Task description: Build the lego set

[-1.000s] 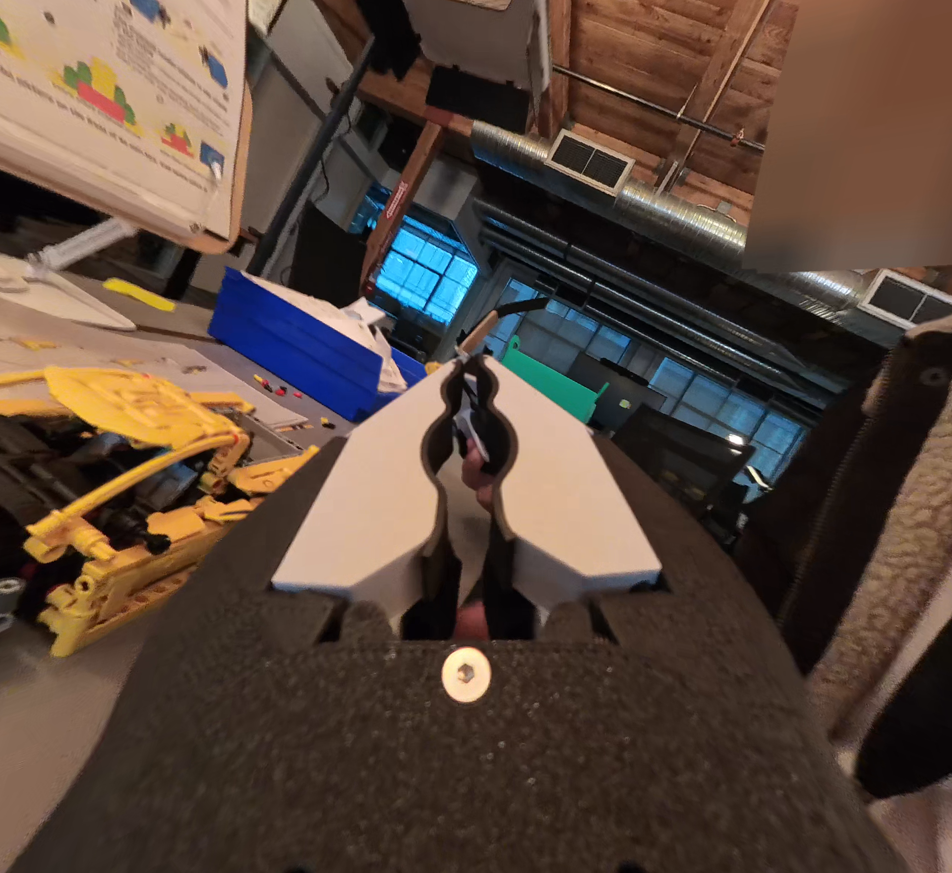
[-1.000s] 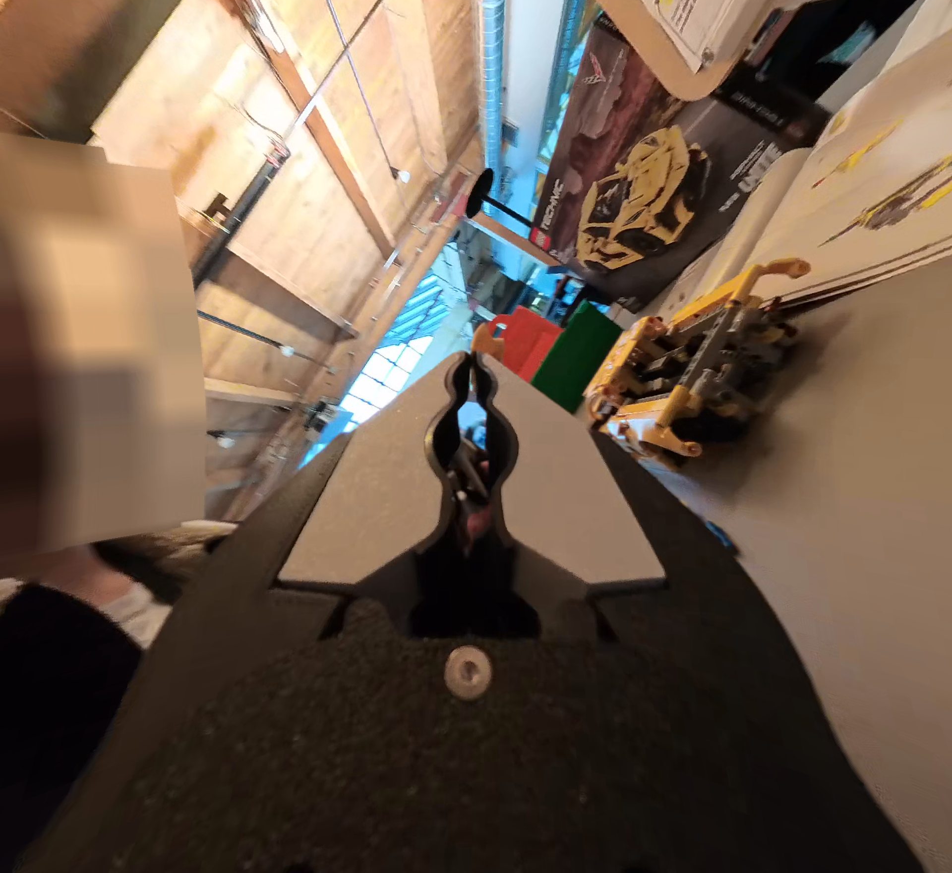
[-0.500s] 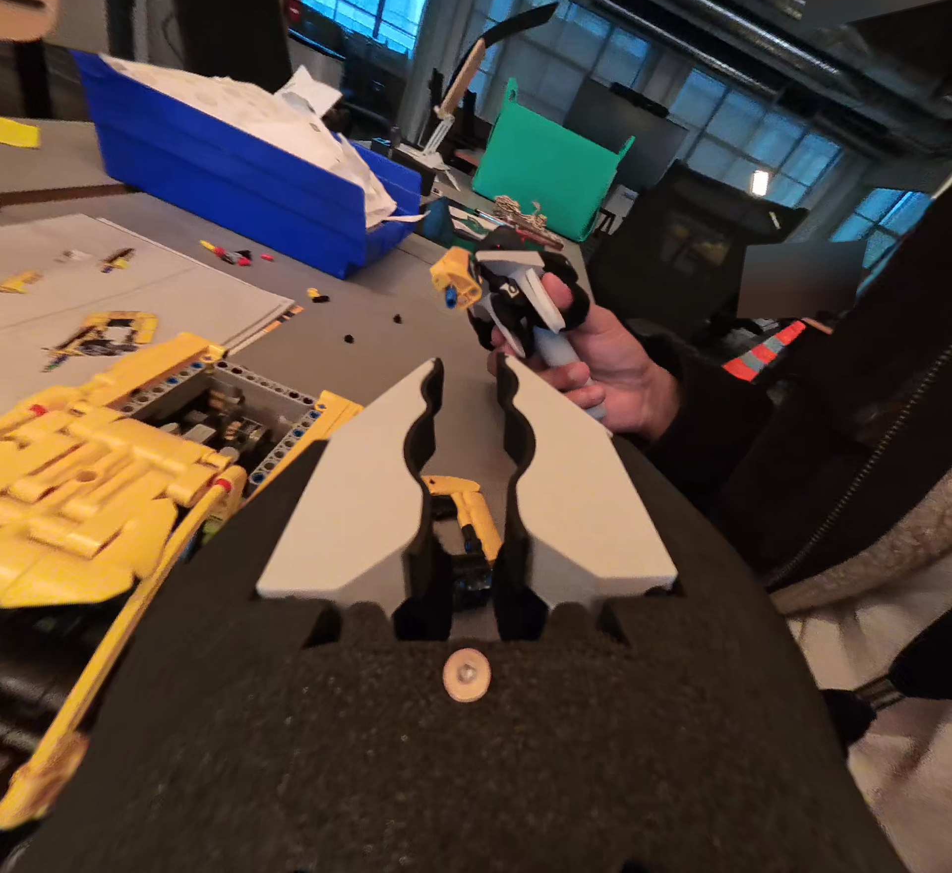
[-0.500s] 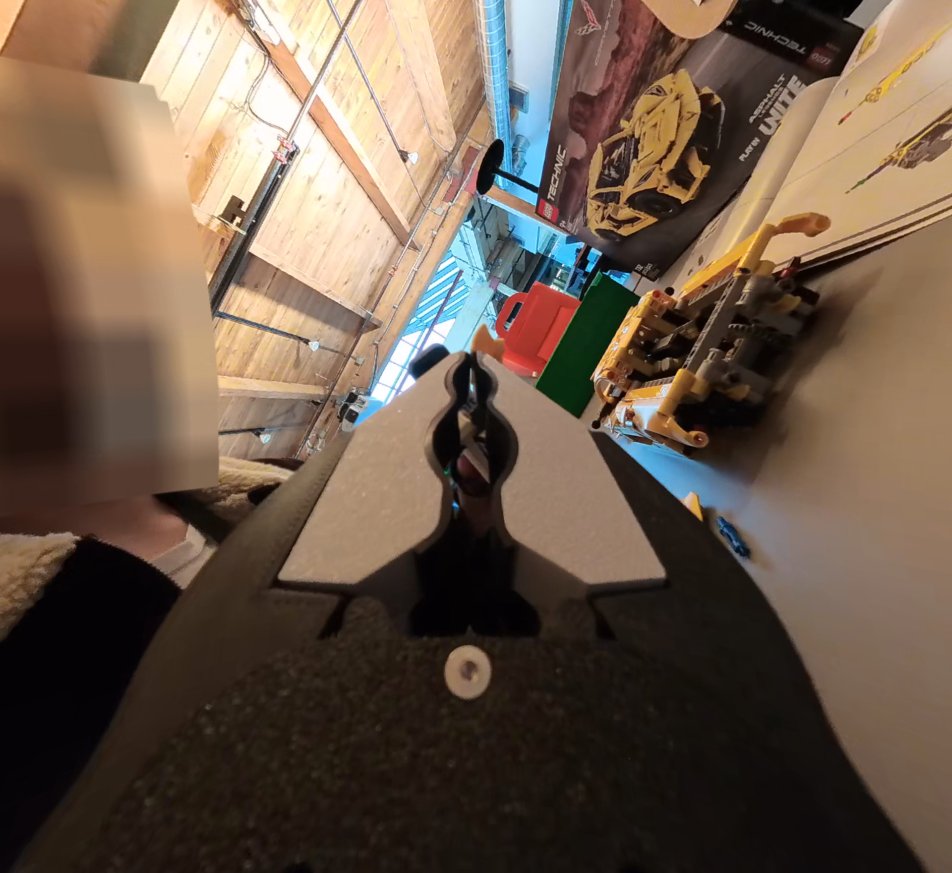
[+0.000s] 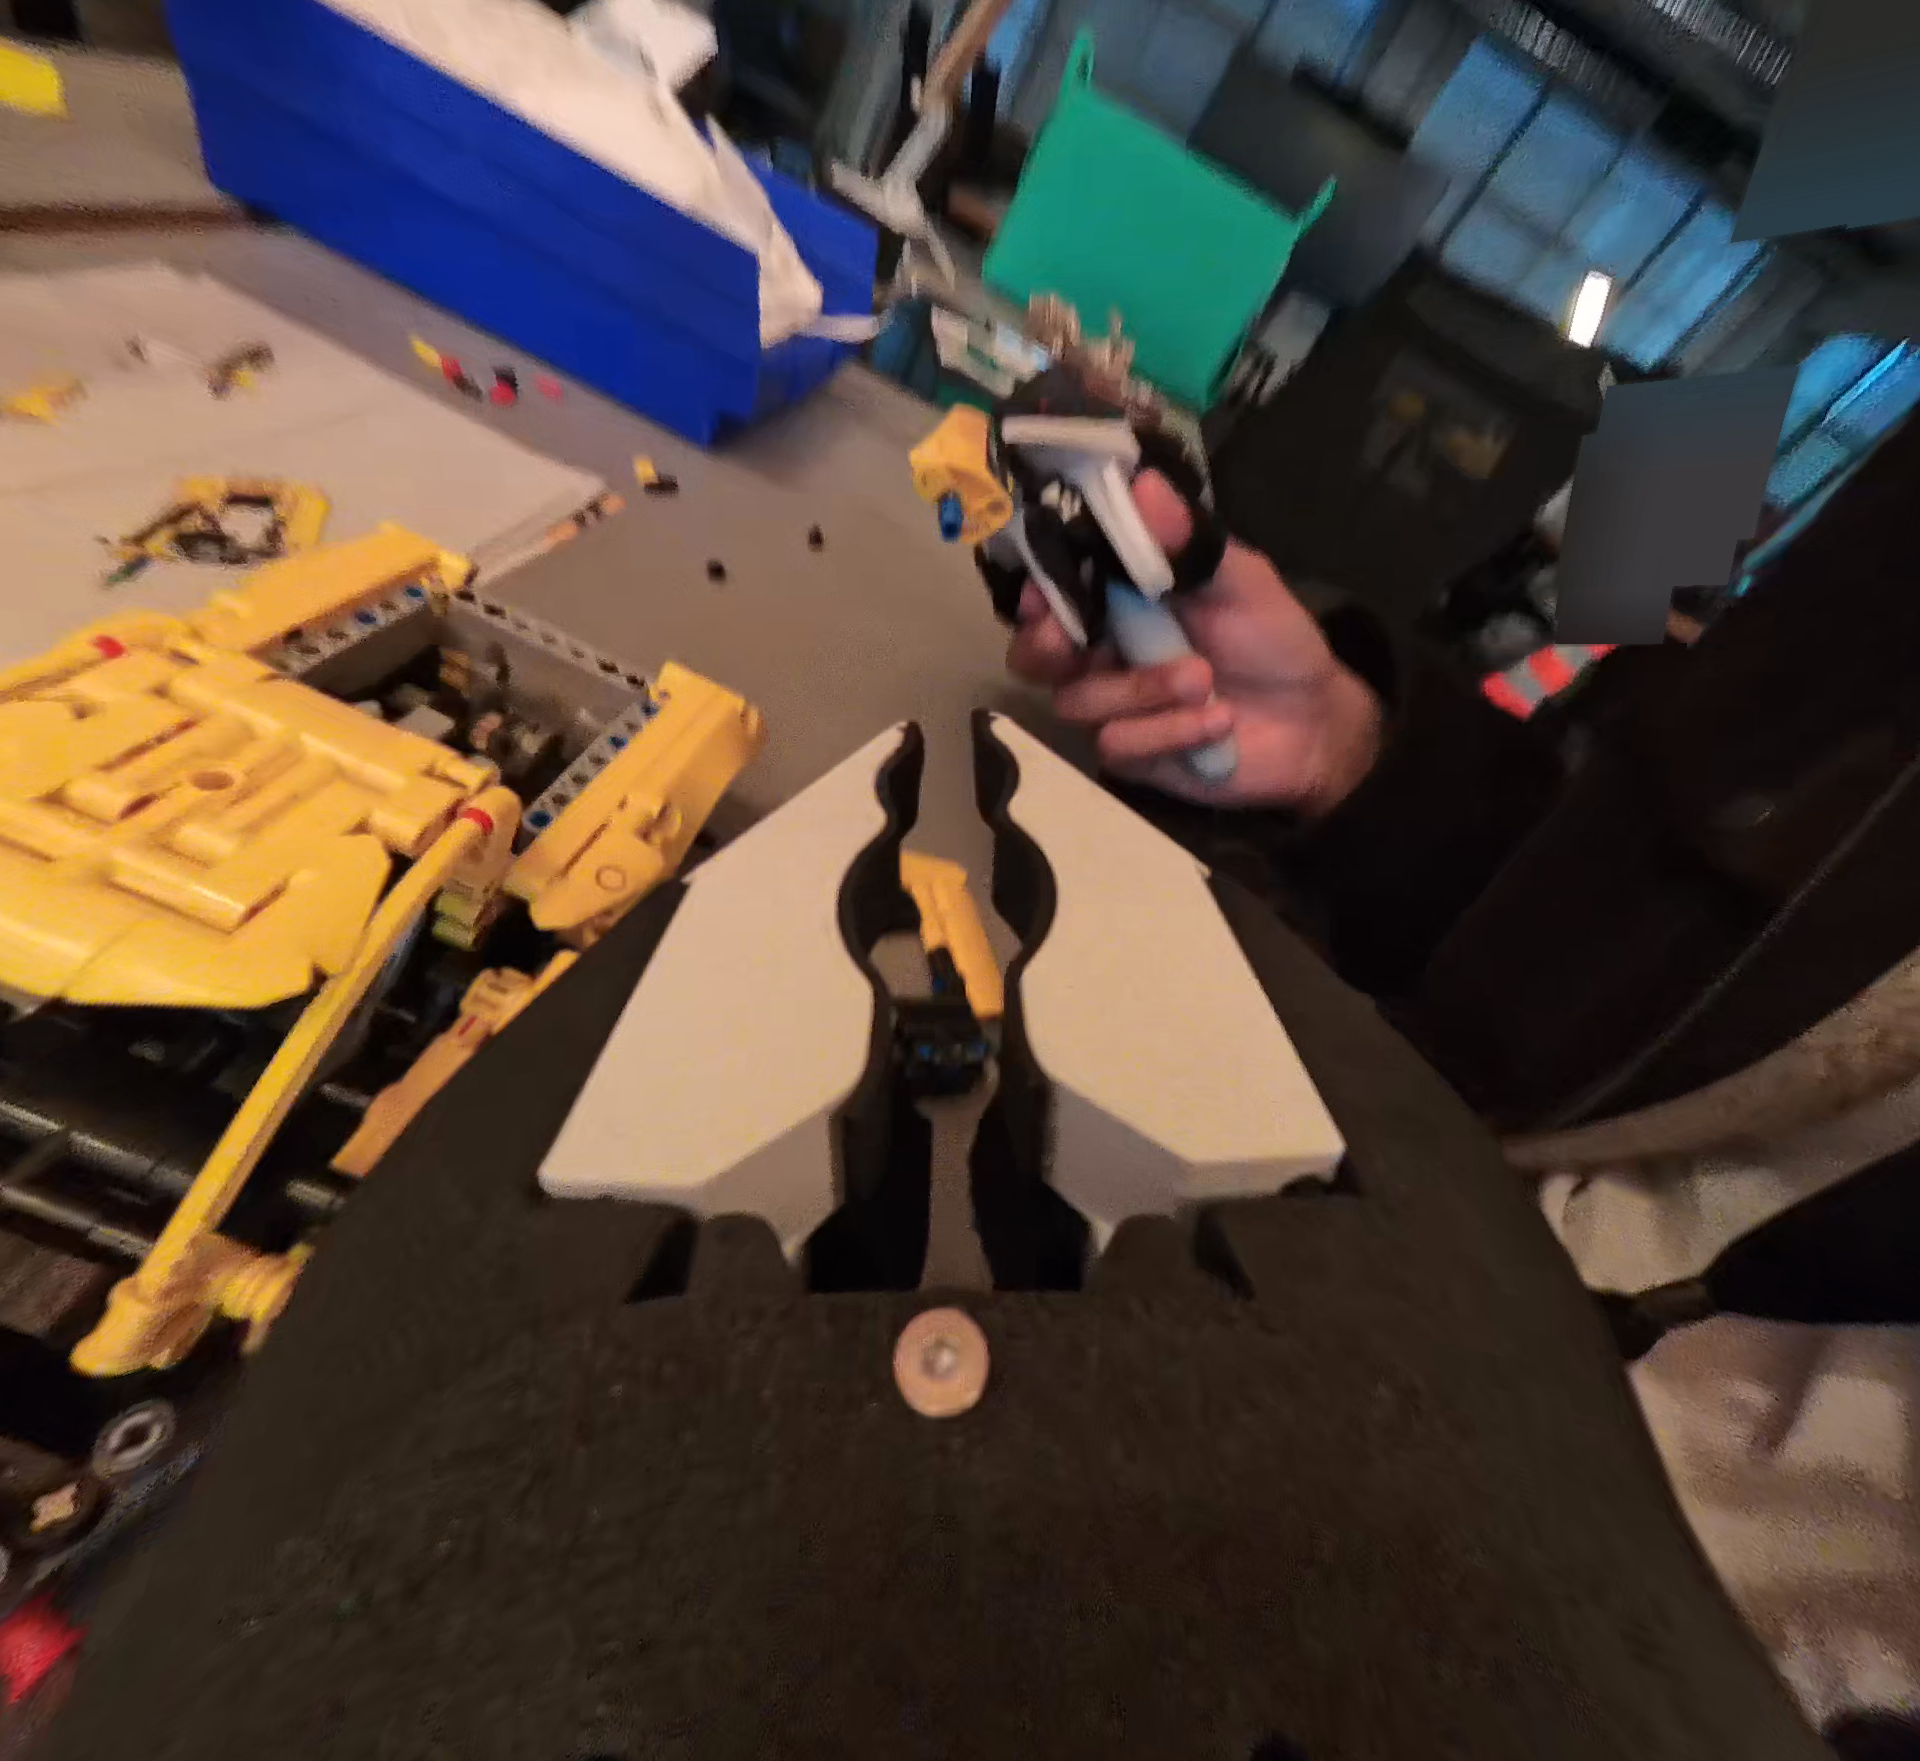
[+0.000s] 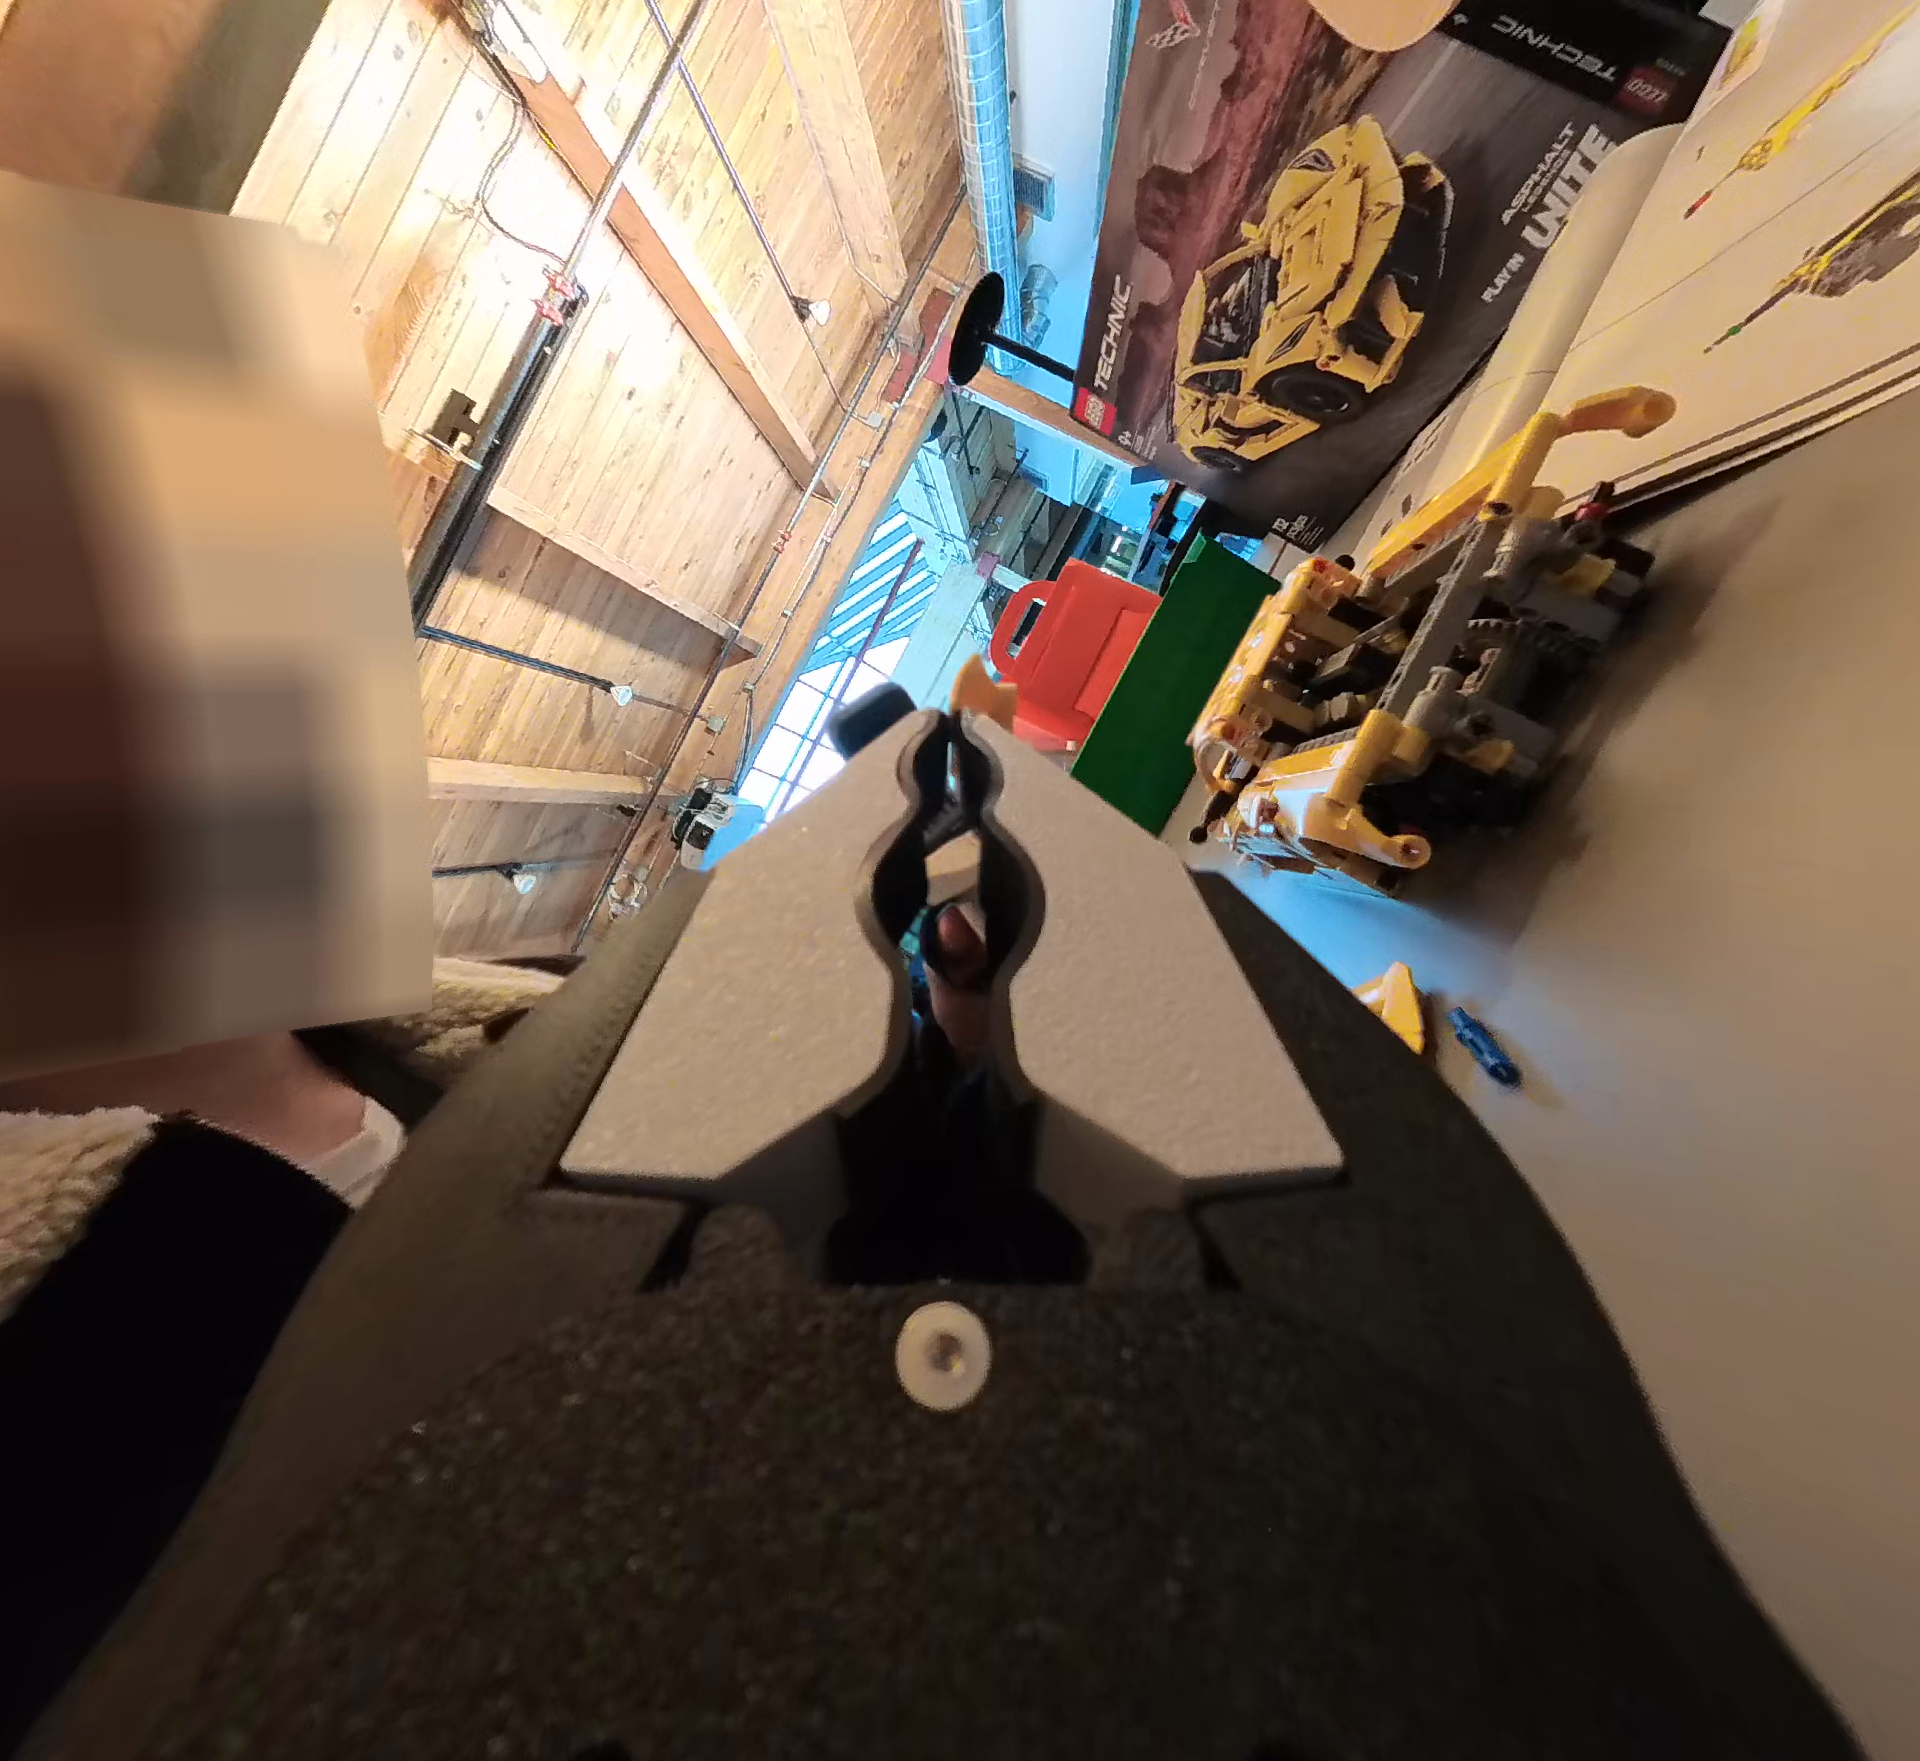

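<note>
Two grippers appear. Left gripper (image 5: 945,735), fingers slightly parted, grasps nothing; a yellow piece (image 5: 951,922) lies on the table beneath its gap, the car model (image 5: 239,807) to its left. Right gripper (image 6: 958,737), raised ahead-right of it, is clenched on a yellow part (image 5: 954,477).

The car model (image 5: 239,807) sits on the surface (image 5: 831,631), left of the left gripper (image 5: 945,735). A bin (image 5: 468,184) stands behind it, loose pieces (image 5: 488,381) between. The right gripper (image 5: 1060,506) hangs ahead, rightward.
</note>
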